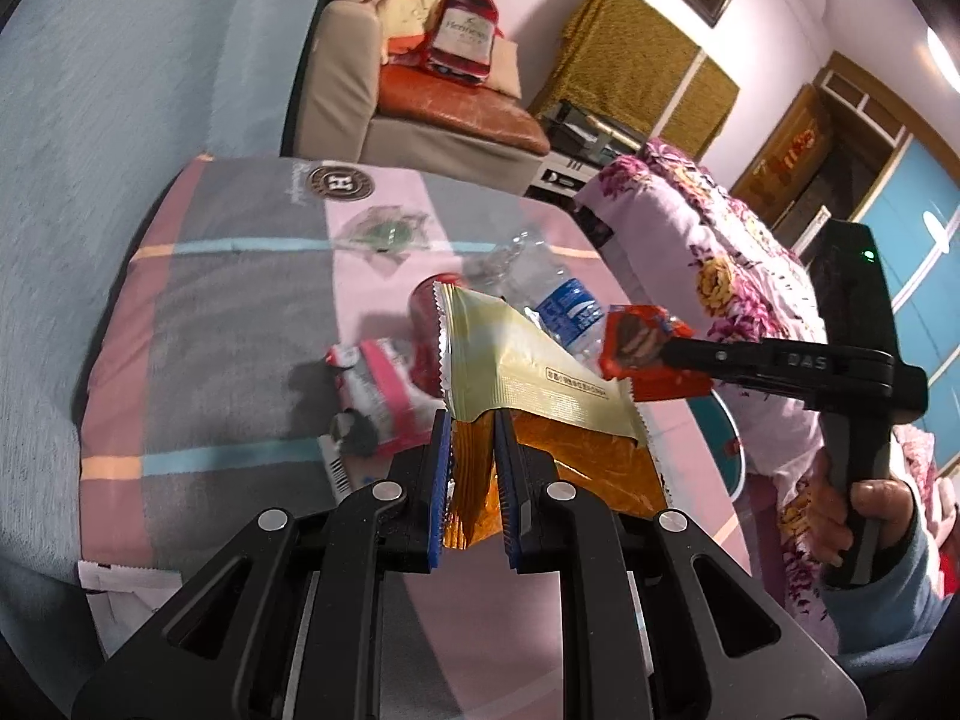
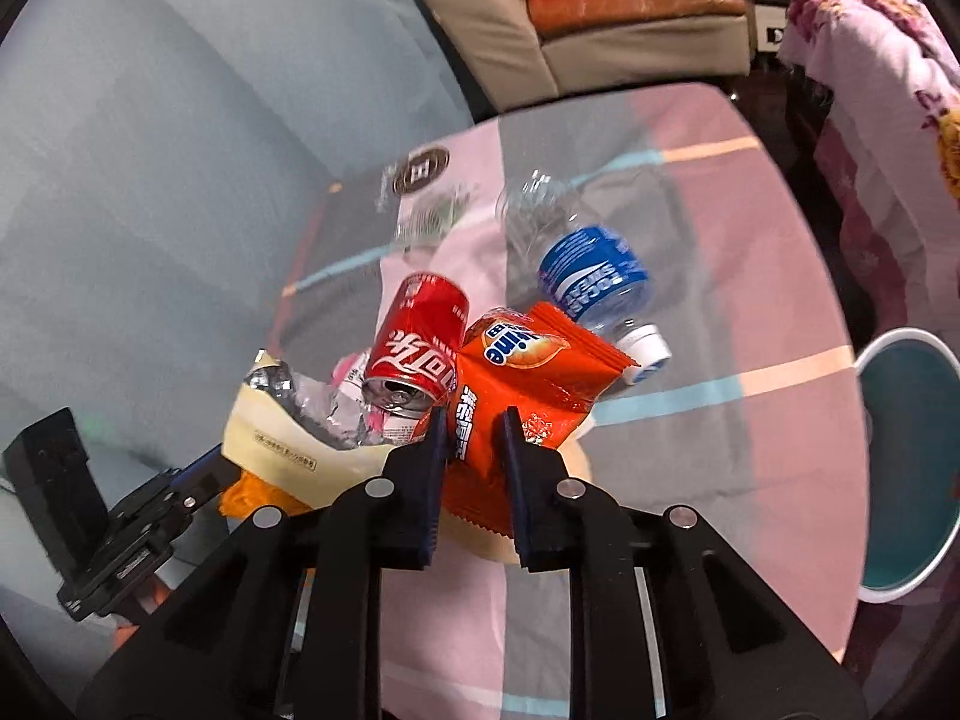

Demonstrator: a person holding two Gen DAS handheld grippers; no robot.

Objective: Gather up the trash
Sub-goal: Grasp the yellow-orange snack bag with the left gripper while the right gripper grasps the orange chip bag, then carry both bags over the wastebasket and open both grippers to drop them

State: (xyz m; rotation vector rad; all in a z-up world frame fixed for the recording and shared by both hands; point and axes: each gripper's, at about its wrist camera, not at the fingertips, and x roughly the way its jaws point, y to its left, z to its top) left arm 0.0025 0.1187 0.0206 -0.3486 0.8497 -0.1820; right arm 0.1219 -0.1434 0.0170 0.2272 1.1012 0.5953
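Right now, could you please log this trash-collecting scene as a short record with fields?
left gripper: shut on yellow-orange wrapper
right gripper: shut on orange snack packet
red can: lying on its side on the table
plastic bottle: lying on the table, blue label, white cap
table: plaid cloth
teal bin: beside the table

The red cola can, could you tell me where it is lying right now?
In the right wrist view, the red cola can lies on its side on the table, left of the orange snack packet.
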